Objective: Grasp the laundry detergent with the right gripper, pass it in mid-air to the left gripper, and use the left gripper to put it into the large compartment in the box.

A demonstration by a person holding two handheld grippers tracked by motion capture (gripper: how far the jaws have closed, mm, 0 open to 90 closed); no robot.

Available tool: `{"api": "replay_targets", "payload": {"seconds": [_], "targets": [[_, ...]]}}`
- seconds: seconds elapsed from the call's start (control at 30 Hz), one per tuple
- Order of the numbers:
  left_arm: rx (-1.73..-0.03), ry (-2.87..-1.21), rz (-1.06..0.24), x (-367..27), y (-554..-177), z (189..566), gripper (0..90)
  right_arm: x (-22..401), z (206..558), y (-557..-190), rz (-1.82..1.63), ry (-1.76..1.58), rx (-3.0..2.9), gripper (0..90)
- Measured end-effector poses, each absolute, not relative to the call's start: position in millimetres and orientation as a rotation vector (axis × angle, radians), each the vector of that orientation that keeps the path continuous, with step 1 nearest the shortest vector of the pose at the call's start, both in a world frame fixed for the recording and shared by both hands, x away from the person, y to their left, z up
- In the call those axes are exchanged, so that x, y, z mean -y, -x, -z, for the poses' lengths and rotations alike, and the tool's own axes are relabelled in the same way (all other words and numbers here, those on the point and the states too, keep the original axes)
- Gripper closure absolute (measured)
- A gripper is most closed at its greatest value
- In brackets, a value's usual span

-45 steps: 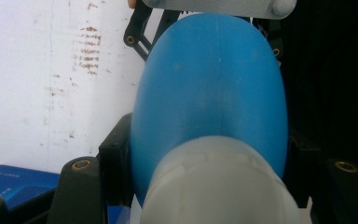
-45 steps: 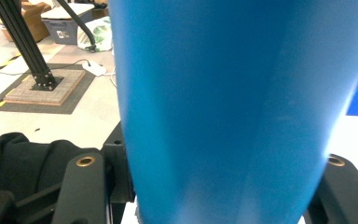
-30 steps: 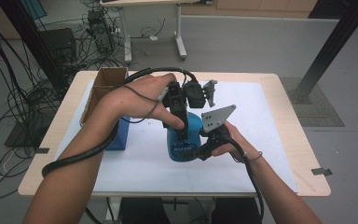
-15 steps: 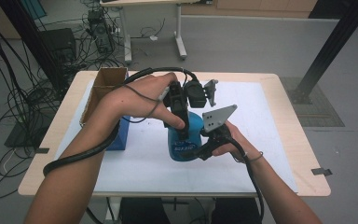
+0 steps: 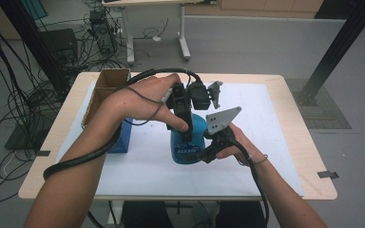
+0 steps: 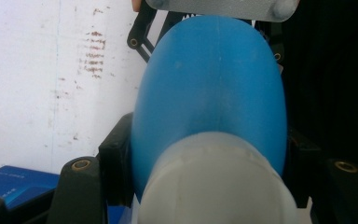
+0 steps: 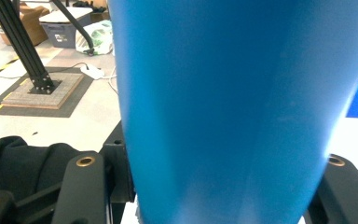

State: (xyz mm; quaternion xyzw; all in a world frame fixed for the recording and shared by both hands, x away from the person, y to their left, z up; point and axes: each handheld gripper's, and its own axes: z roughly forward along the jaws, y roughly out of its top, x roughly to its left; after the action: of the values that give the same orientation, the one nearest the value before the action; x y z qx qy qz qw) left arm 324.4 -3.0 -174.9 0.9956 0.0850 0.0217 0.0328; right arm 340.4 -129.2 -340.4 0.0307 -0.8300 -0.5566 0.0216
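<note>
Holding unchanged: both tools still clamped on blue bottle (image 5: 190,137).

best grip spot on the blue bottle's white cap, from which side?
Take the white ribbed plastic cap across its round sides, from above: the blue plastic bottle stands upright on the white-covered table. The left tool already clamps there; the right tool clamps the body.

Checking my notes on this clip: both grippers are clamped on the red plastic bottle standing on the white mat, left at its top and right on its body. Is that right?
Not quite: the plastic bottle is blue, not red, as the high view shows. The rest holds: the left gripper clamps its top by the white cap, the right gripper clamps its body, and it stands on the white mat.
</note>
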Motion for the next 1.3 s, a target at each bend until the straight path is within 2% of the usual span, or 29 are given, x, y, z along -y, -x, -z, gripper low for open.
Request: {"api": "replay_targets", "payload": {"seconds": [0.63,0.73,0.87,0.9,1.03,1.3], "targets": [[-0.260,-3.046,-0.085,3.4,-324.9,171.2,37.3,129.5,340.8,-340.3,1.764,-0.082,2.550,39.1],[-0.265,-3.049,-0.094,3.9,-324.9,171.8,37.3,129.4,340.5,-339.6,1.787,-0.063,2.545,29.2],[-0.276,-3.061,-0.089,3.5,-325.9,173.1,37.3,129.9,343.7,-340.5,1.796,0.017,2.516,9.3],[-0.275,-3.062,-0.088,3.3,-326.2,173.2,37.3,130.2,344.4,-340.8,1.796,0.015,2.512,7.1],[-0.279,-3.059,-0.090,2.7,-327.2,172.9,37.3,131.2,344.7,-339.8,1.817,-0.001,2.494,1.6],[-0.290,-3.055,-0.096,2.0,-327.2,172.2,37.3,131.6,344.4,-340.0,1.828,0.000,2.498,2.4]]}}
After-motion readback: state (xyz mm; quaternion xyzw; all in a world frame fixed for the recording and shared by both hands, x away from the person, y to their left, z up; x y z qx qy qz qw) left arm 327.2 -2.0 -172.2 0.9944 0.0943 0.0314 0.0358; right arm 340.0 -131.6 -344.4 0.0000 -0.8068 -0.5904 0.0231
